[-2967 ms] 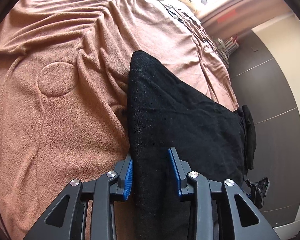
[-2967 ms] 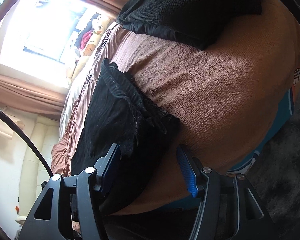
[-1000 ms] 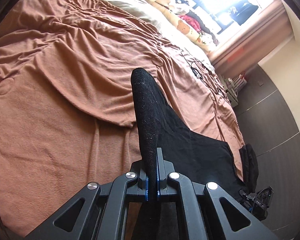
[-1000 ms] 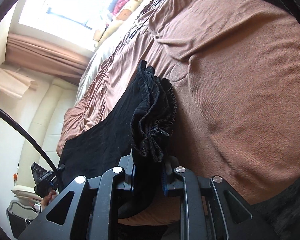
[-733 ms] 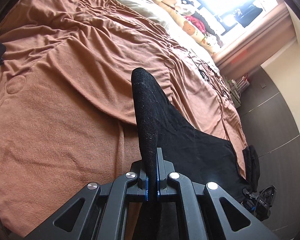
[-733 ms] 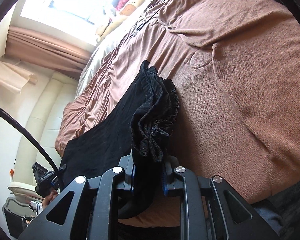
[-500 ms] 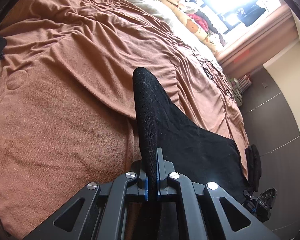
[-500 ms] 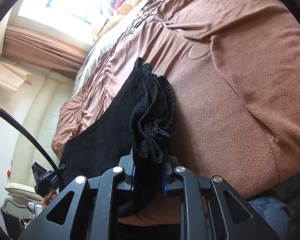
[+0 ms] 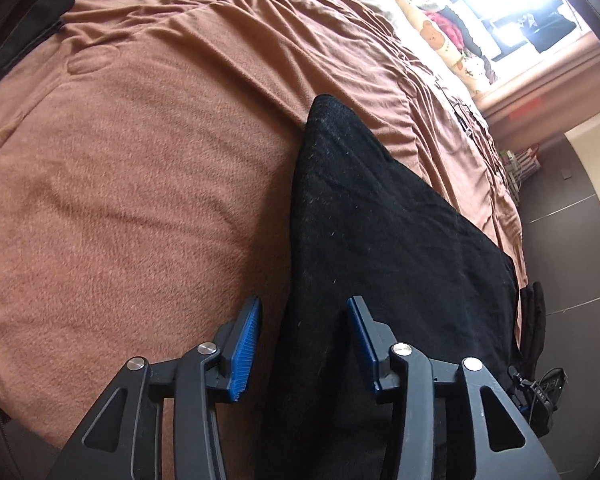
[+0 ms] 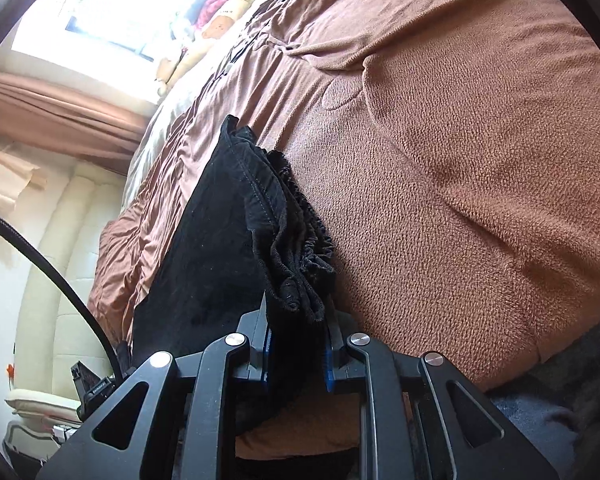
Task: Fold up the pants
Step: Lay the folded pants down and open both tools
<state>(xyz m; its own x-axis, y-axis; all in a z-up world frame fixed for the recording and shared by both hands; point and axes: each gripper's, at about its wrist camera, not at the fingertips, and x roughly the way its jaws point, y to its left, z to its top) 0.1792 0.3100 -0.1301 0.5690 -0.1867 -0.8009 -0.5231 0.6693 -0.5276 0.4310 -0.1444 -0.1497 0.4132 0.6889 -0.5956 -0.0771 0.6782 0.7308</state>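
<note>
The black pants (image 9: 388, 232) lie flat on the brown bedspread (image 9: 147, 184), running from my left gripper toward the bed's right edge. My left gripper (image 9: 304, 344) is open, its blue pads standing either side of the pants' near edge without pinching it. In the right wrist view my right gripper (image 10: 297, 344) is shut on the pants' gathered waistband (image 10: 295, 248), which bunches up between the jaws. The rest of the pants (image 10: 207, 248) spreads out to the left over the bedspread (image 10: 460, 160).
A bright window with stuffed toys (image 9: 440, 36) is at the far side of the bed. Dark flooring (image 9: 572, 240) runs along the bed's right edge. A cream padded headboard (image 10: 55, 248) and brown curtains (image 10: 51, 108) are at left in the right wrist view.
My left gripper has opened and let go of the pants, which now lie flat on the bed. My right gripper stays shut on the waistband and has lowered toward the bed.
</note>
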